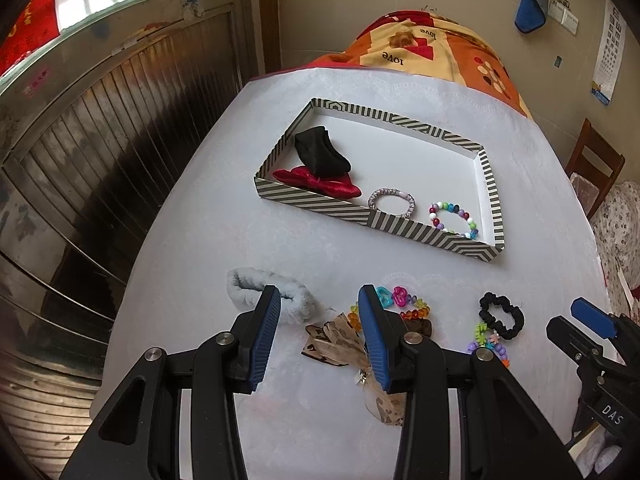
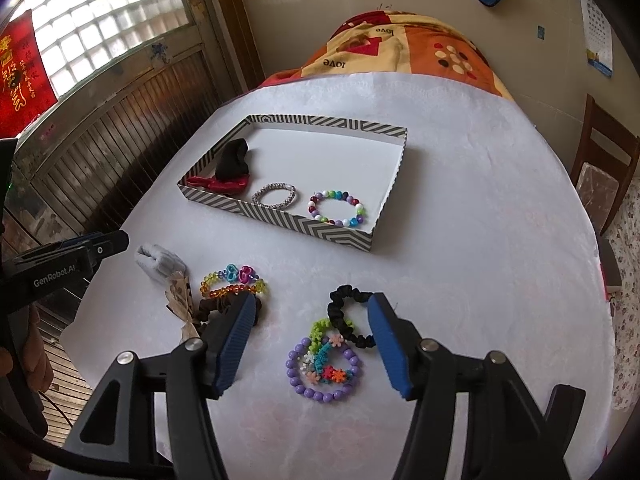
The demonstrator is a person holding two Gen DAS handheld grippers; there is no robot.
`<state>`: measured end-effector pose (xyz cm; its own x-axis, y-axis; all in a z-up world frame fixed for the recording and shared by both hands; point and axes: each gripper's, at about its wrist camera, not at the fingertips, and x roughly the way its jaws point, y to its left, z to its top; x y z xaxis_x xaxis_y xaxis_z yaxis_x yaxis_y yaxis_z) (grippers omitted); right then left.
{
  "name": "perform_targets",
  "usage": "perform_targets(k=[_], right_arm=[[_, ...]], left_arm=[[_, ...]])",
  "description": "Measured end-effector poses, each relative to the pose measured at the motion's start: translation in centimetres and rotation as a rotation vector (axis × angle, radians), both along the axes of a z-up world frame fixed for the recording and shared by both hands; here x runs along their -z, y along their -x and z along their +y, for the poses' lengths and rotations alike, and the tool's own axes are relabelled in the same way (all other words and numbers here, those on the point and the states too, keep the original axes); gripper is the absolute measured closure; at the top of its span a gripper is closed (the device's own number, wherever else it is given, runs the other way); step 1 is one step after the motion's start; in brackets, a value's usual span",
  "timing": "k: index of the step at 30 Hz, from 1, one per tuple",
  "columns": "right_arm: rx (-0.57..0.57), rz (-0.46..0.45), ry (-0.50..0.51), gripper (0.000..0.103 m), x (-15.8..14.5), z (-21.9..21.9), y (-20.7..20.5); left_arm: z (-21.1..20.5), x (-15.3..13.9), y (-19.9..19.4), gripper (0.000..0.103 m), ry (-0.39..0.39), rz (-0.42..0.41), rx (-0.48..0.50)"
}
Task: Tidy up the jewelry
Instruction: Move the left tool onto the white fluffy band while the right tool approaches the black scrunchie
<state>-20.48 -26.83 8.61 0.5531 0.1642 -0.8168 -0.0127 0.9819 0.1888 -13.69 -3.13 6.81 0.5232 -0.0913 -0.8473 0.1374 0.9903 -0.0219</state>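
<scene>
A striped box [image 1: 400,232] [image 2: 280,216] lies on the white table and holds a black cloth [image 1: 320,152], a red bow [image 1: 320,184], a silvery bracelet [image 2: 276,196] and a multicolour bead bracelet [image 2: 338,210]. My left gripper [image 1: 319,292] stands open over a fluffy white scrunchie [image 1: 248,284] and a beige patterned bow [image 1: 332,340], its pads pressing on nothing. My right gripper [image 2: 312,300] is open above a black scrunchie [image 2: 348,293], a purple bead bracelet [image 2: 296,380] and a flower bracelet [image 2: 324,360]. A colourful translucent bracelet [image 2: 236,280] and a brown scrunchie [image 2: 216,306] lie between the two grippers.
A wooden chair [image 2: 604,160] stands at the table's right side. A patterned orange blanket [image 2: 400,52] covers the far end. A slatted metal door [image 1: 120,140] runs along the left, close to the table's left edge.
</scene>
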Motion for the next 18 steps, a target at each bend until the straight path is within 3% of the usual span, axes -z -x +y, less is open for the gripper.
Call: perform_targets(k=[18], right_arm=[[-0.013,0.022,-0.003,0.040,0.75,-0.02,-0.97]], left_arm=[[-0.46,0.43,-0.65,0.081,-0.010,0.017,-0.001]])
